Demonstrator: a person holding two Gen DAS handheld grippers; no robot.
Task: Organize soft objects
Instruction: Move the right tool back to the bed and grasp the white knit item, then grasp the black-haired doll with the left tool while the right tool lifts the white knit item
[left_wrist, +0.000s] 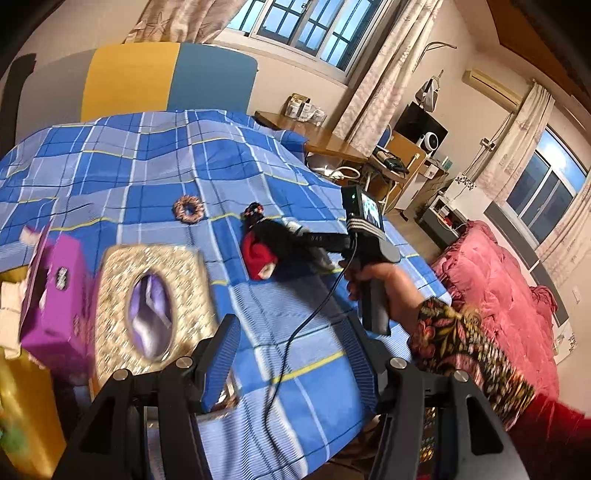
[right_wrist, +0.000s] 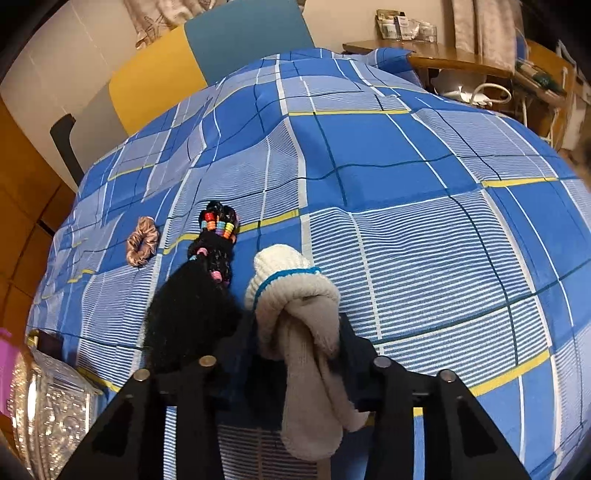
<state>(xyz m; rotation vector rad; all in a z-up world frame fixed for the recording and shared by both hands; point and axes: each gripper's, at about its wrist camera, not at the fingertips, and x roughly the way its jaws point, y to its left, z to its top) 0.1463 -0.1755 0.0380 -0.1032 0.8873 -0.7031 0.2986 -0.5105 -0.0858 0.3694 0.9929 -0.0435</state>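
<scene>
Your right gripper (right_wrist: 299, 332) grips the beige sock (right_wrist: 306, 354) over the plaid bedspread (right_wrist: 406, 221); your left gripper (left_wrist: 291, 354) gapes wide, holding nothing.

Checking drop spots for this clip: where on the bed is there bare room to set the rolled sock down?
The plaid bedspread lies bare to the right of and beyond the cream sock held in the right gripper. It is crowded on the left: the black beaded item, pink scrunchie and glittery tissue box sit there.
</scene>
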